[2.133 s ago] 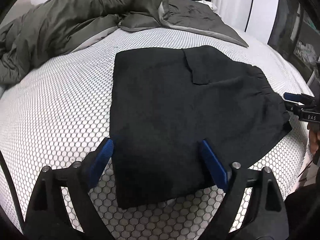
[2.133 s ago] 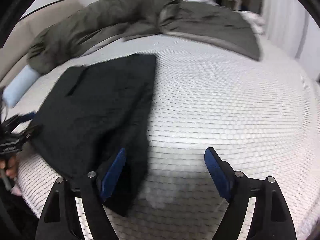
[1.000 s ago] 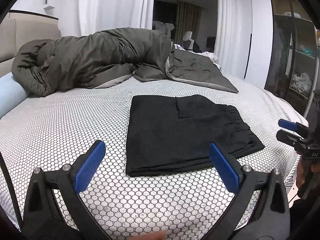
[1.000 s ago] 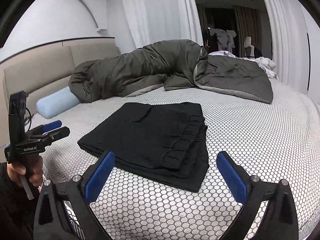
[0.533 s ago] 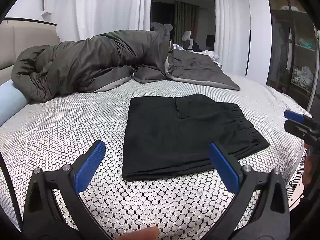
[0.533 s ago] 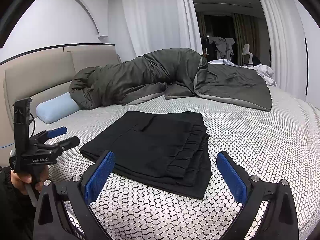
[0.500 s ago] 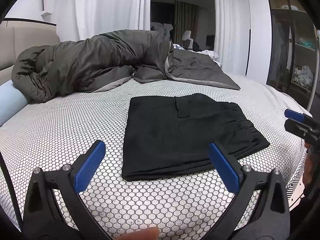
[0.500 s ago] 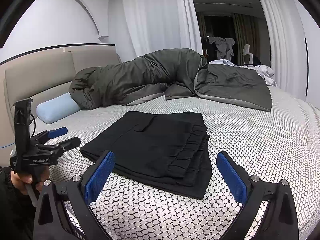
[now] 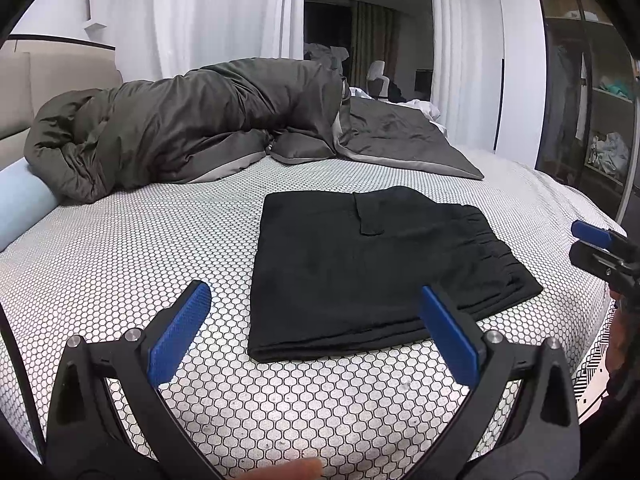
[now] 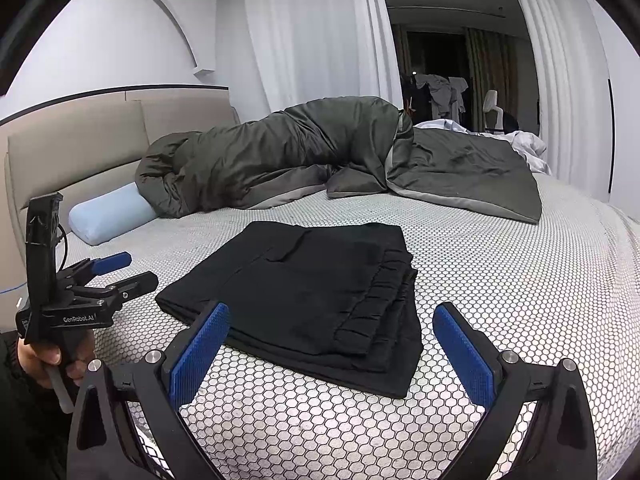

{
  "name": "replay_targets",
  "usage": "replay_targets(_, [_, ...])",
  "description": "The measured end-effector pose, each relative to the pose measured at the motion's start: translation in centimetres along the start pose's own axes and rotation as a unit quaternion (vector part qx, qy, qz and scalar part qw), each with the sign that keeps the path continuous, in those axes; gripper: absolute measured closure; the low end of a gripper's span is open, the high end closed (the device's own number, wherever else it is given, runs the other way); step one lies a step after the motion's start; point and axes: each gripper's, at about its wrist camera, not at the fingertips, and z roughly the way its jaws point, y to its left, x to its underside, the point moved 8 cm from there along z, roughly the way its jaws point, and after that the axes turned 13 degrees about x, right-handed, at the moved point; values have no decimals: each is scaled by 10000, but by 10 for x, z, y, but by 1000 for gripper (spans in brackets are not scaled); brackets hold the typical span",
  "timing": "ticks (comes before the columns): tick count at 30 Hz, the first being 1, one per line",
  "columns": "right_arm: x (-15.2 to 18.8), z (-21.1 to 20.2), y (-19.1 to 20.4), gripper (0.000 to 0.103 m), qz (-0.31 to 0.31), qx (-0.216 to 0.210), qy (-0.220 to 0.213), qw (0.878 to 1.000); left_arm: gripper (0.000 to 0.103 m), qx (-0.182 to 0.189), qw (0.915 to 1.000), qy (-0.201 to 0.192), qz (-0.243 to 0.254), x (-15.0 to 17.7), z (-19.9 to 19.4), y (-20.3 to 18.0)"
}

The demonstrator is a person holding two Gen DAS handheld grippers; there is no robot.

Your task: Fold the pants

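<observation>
Two hand-held grippers spread wide, folded pants lying ahead, untouched

Bare patterned bed runs left of the folded pants and along the near edge, wide enough for a claw to pass. At the far side the bunched green duvet blocks the way, with a blue bolster at the far left by the headboard
</observation>
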Motion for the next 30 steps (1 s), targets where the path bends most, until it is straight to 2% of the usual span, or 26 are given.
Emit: replay_targets(30, [5, 5, 6, 0, -128, 24, 72, 9999, 0, -28, 10000, -27, 33, 0, -1, 1])
